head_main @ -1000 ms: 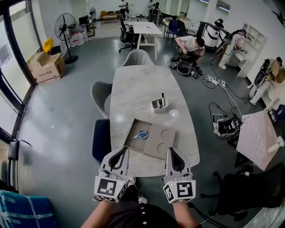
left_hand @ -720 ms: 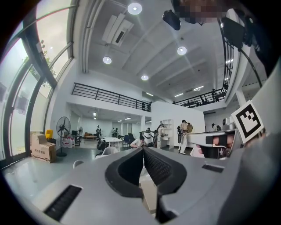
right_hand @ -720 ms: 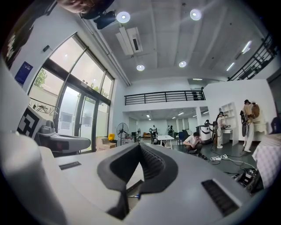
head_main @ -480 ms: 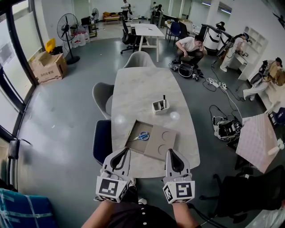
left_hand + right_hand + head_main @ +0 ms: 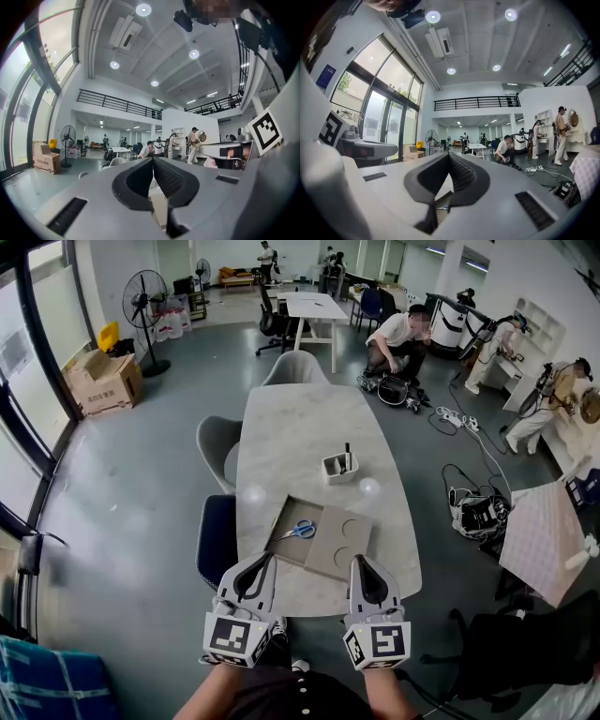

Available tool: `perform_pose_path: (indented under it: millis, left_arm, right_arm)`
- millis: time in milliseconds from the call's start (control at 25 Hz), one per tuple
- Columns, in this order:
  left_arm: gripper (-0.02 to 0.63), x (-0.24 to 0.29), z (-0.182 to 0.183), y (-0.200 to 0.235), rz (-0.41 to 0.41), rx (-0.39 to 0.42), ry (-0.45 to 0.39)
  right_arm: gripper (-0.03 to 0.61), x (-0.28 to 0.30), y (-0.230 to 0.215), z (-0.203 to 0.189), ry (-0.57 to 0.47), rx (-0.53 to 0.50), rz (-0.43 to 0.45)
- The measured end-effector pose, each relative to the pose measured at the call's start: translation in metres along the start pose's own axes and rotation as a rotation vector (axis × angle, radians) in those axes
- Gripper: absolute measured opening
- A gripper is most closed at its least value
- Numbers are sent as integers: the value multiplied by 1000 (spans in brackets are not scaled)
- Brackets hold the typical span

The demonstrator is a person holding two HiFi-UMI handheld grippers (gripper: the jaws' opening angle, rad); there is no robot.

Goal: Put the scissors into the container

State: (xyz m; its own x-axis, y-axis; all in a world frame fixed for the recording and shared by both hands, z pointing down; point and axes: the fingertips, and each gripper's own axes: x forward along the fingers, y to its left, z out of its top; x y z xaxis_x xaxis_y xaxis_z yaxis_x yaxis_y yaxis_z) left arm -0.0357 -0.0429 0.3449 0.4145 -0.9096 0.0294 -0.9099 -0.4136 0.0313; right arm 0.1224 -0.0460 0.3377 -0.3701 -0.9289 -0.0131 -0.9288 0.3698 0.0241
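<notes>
Blue-handled scissors (image 5: 300, 530) lie in the left half of a flat cardboard tray (image 5: 352, 552) on the marble table (image 5: 281, 427). Beyond the tray stands a small white container (image 5: 339, 466) with a dark pen upright in it. My left gripper (image 5: 262, 560) and right gripper (image 5: 360, 562) hover side by side over the table's near edge, short of the tray, pointing level. Both are shut with nothing between the jaws, as the left gripper view (image 5: 153, 160) and the right gripper view (image 5: 449, 155) show.
Grey chairs (image 5: 217, 442) stand along the table's left side and far end. Two bright light spots mark the tabletop. People crouch and stand at the back right amid cables (image 5: 459, 418) and gear. A floor fan (image 5: 141, 301) and cardboard boxes (image 5: 101, 381) stand at the left.
The grippers stay where they were. The head view has shifted slightly, and the people in the background have moved a little.
</notes>
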Motion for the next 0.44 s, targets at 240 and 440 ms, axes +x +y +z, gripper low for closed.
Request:
perform_pose_path:
  millis: [240, 440]
  left_arm:
    - [15, 1, 1, -1, -2, 0, 0]
    - [16, 4, -2, -4, -4, -2, 1]
  right_arm:
    - [-5, 1, 0, 1, 1, -2, 3]
    - [-5, 1, -3, -2, 2, -7, 5]
